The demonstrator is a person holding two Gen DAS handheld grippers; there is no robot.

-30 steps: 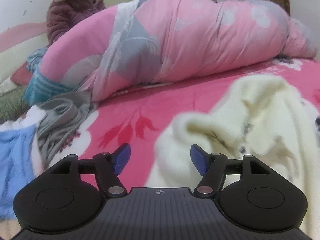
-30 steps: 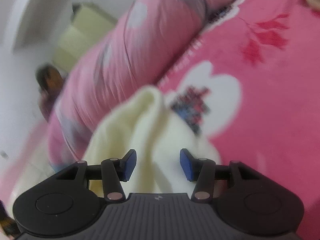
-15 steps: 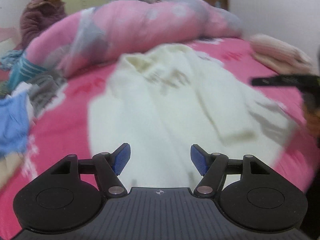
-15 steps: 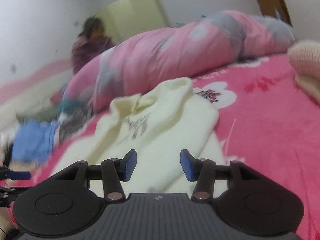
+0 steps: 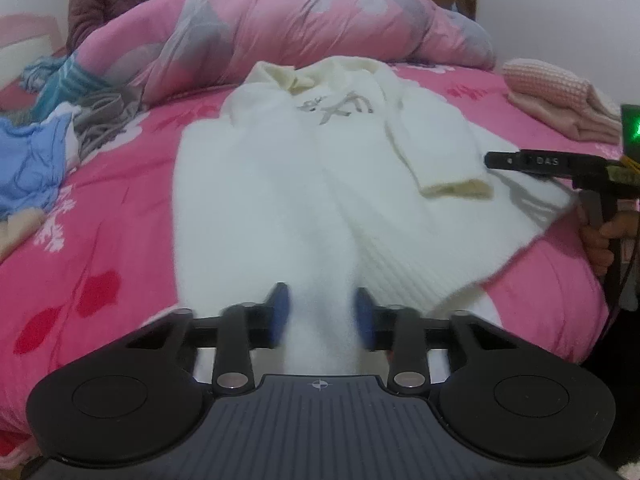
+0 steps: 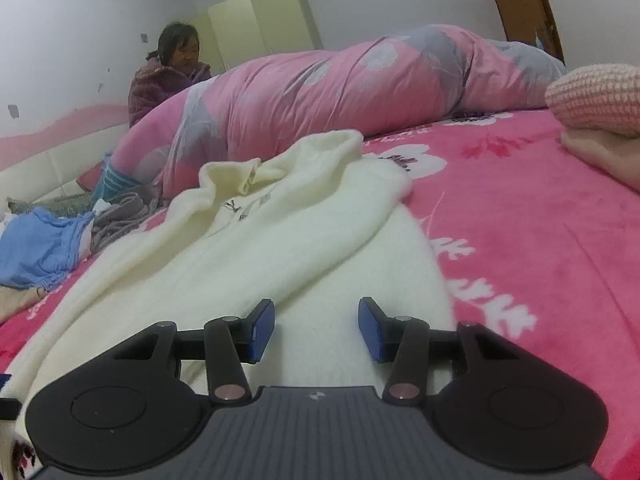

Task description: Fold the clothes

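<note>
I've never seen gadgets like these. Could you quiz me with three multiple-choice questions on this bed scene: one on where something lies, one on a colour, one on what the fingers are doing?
1. Where is the blue garment relative to the cream sweater?
A. on the sweater
B. to its left on the bedspread
C. under the rolled quilt

2. What colour are the fingers' pads?
A. blue
B. red
C. white

3. What is the left gripper doing?
A. hanging open with nothing between the fingers
B. holding the blue garment
C. has a ridge of sweater fabric between its fingers

Answers: 1 B, it lies at the left edge beside the sweater. 2 A, both wrist views show blue pads. 3 C, white fabric fills the gap, while the right gripper is open above the sweater.
</note>
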